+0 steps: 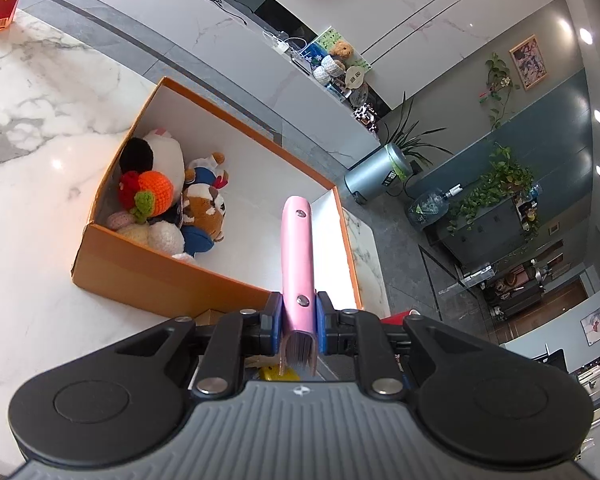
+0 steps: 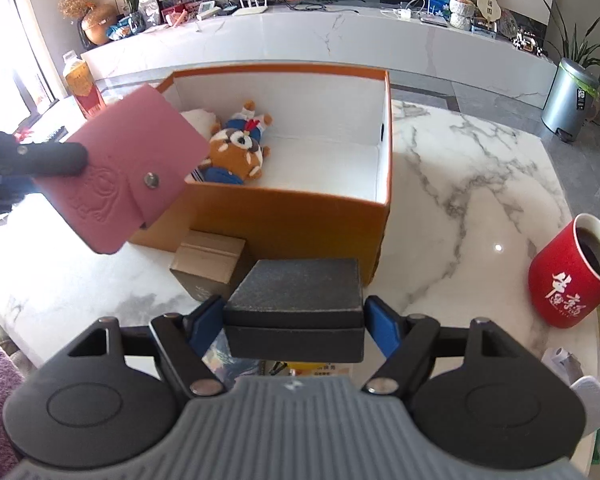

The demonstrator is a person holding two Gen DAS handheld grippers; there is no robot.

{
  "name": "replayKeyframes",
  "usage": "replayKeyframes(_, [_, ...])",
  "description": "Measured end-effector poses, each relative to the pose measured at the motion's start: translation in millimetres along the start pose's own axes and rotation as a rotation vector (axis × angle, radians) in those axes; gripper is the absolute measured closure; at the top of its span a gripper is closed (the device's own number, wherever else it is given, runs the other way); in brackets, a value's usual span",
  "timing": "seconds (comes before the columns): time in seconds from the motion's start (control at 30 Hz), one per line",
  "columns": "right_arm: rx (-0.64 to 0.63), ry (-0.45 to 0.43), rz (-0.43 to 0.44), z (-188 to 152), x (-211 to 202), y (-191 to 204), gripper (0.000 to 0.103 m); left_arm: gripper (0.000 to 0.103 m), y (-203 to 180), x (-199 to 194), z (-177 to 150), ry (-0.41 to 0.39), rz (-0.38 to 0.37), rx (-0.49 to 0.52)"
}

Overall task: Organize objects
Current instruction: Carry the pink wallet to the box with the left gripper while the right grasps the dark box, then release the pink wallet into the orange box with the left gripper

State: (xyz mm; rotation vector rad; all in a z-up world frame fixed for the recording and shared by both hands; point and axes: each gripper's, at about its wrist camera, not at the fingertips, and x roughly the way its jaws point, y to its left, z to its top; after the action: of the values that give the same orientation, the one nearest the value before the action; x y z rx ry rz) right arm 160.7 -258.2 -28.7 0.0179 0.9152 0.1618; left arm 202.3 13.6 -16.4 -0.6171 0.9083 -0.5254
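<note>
Marble tabletop [image 2: 480,208] carries an orange box [image 2: 300,216] with white inner walls. Above its near left corner, the left gripper [image 1: 298,316] is clenched on a pink wallet [image 1: 298,256], snap buttons showing. Soft toys [image 1: 168,196] lie heaped at one end of the box. The right gripper [image 2: 294,320] has a black box [image 2: 296,296] between its blue pads; whether they press it I cannot tell. A small brown carton [image 2: 208,264] sits just beside the orange box, and a red mug [image 2: 568,276] stands well apart.
</note>
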Motion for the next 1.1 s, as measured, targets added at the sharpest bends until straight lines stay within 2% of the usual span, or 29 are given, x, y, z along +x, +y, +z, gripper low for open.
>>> replayKeyframes(0.07, [-0.018,-0.063,0.024,16.3,-27.9,1.1,0.026,0.083,-2.3,0.2,9.1,-0.004,-0.011,-0.005])
replayKeyframes(0.27, [-0.024,-0.13,0.057,53.3,-43.8,-2.8,0.026,0.083,-4.1,22.7,43.6,-0.013,-0.018,-0.044])
replayKeyframes(0.4, [-0.042,-0.109,0.029,91.8,-10.6,-6.4,0.026,0.083,5.3,64.6,65.4,0.012,-0.001,-0.076])
replayKeyframes(0.5, [-0.09,-0.093,0.005,103.7,6.9,-3.6,0.026,0.083,16.0,104.3,80.0,0.067,0.012,-0.099])
replayKeyframes(0.57, [-0.148,-0.048,-0.02,120.7,36.7,-3.6,0.026,0.083,21.3,126.4,88.0,0.085,0.042,-0.093])
replayKeyframes(0.67, [-0.172,-0.024,-0.035,130.1,52.5,-5.3,0.026,0.083,27.7,153.3,96.5,0.105,0.069,-0.08])
replayKeyframes(0.8, [-0.235,0.0,-0.066,144.3,77.5,-5.0,0.026,0.083,32.1,177.3,101.2,0.122,0.12,-0.062])
replayKeyframes(0.9, [-0.272,0.022,-0.081,151.8,93.5,-5.1,0.026,0.083,34.5,188.9,96.1,0.149,0.125,-0.081])
replayKeyframes(1.0, [-0.3,0.037,-0.093,150.8,101.4,-0.9,0.026,0.083,35.3,197.4,90.9,0.161,0.175,-0.093])
replayKeyframes(1.1, [-0.33,0.043,-0.106,149.9,107.6,1.9,0.026,0.083,39.6,205.4,86.3,0.181,0.191,-0.118])
